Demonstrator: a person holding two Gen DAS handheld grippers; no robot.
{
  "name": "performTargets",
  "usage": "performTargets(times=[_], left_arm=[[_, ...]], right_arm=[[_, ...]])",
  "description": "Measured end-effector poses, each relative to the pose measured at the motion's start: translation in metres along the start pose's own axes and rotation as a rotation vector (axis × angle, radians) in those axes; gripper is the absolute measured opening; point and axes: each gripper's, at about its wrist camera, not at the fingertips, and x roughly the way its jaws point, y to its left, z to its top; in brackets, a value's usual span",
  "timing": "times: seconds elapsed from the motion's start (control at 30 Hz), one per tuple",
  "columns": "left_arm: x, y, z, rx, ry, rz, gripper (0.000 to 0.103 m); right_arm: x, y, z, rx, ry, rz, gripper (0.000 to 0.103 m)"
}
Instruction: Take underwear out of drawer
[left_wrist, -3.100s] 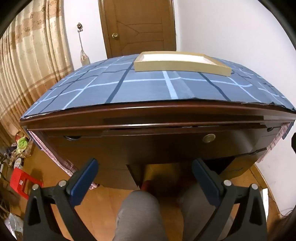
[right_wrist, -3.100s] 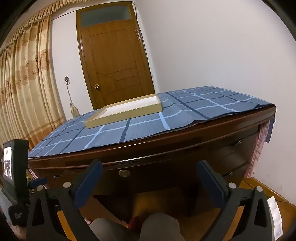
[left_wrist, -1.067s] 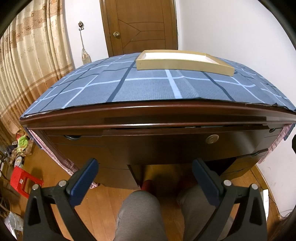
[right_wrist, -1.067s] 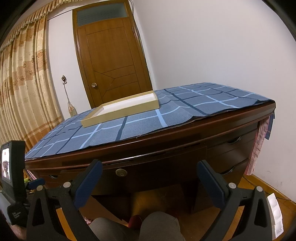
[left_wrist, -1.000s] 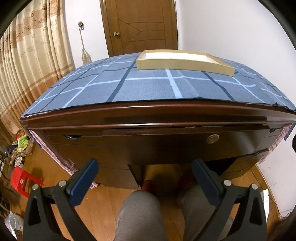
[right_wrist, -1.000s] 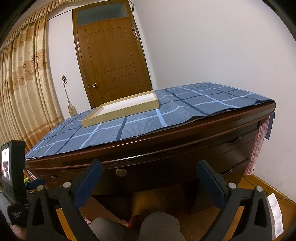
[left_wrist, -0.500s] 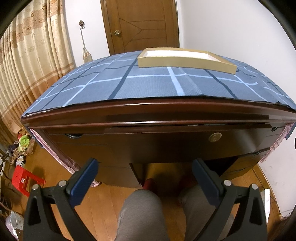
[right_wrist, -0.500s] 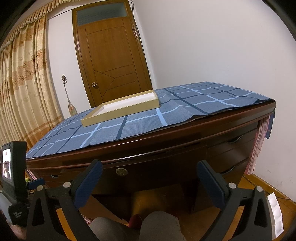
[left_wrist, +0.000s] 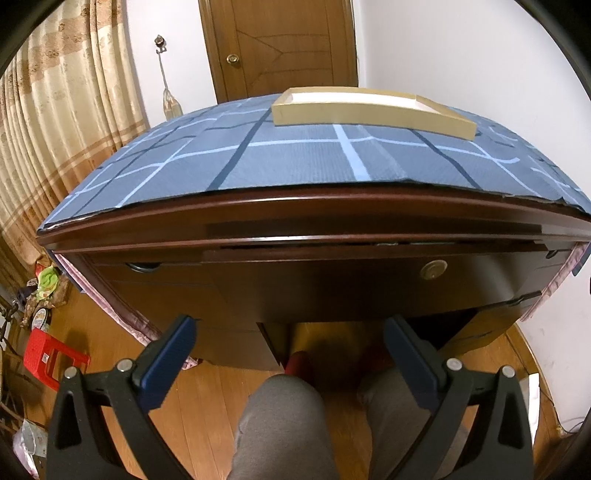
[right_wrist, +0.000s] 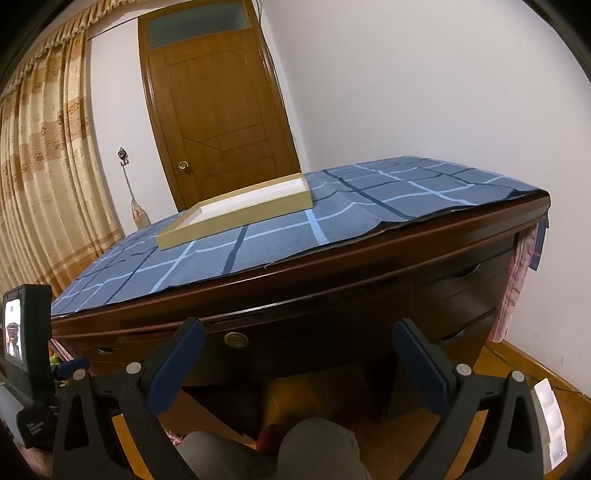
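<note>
In front of a dark wooden table (left_wrist: 295, 214) covered with a blue checked cloth (left_wrist: 295, 155), the left gripper (left_wrist: 288, 332) and right gripper (right_wrist: 295, 339) both hang in the air with jaws spread wide, grasping nothing. The centre drawer (left_wrist: 332, 273) with its round brass lock (left_wrist: 433, 268) sits shut just under the tabletop, so the underwear cannot be seen. A shallow tan tray (left_wrist: 369, 110) rests on the cloth, the person's grey-trousered knees (left_wrist: 280, 406) fill the space below the drawer, and a red stool (left_wrist: 48, 354) stands on the floor to the left.
</note>
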Motion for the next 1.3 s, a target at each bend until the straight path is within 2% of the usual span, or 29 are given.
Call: performTargets(times=[0.37, 0.5, 0.63, 0.77, 0.97, 1.1, 1.3], left_arm=[[0.017, -0.003, 0.002, -0.008, 0.017, -0.03, 0.103], [0.019, 0.002, 0.001, -0.013, -0.023, -0.065, 0.103], [0.023, 0.013, 0.002, -0.05, -0.054, -0.11, 0.103], [0.031, 0.028, 0.0, -0.11, -0.075, -0.139, 0.101], [0.041, 0.041, -0.002, -0.144, -0.118, -0.103, 0.101], [0.048, 0.041, 0.001, -0.126, -0.139, -0.082, 0.101], [0.053, 0.024, 0.007, -0.088, -0.162, -0.123, 0.098]], right_arm=[[0.02, -0.014, -0.002, 0.011, 0.03, -0.012, 0.102], [0.03, -0.024, -0.004, -0.008, 0.047, -0.008, 0.102], [0.046, -0.051, -0.009, -0.027, 0.061, 0.002, 0.102], [0.062, -0.08, -0.011, -0.04, 0.055, -0.031, 0.102], [0.086, -0.108, -0.015, -0.08, 0.055, 0.027, 0.102], [0.106, -0.121, -0.012, -0.048, 0.083, 0.07, 0.102], [0.129, -0.122, -0.002, -0.023, 0.093, 0.131, 0.1]])
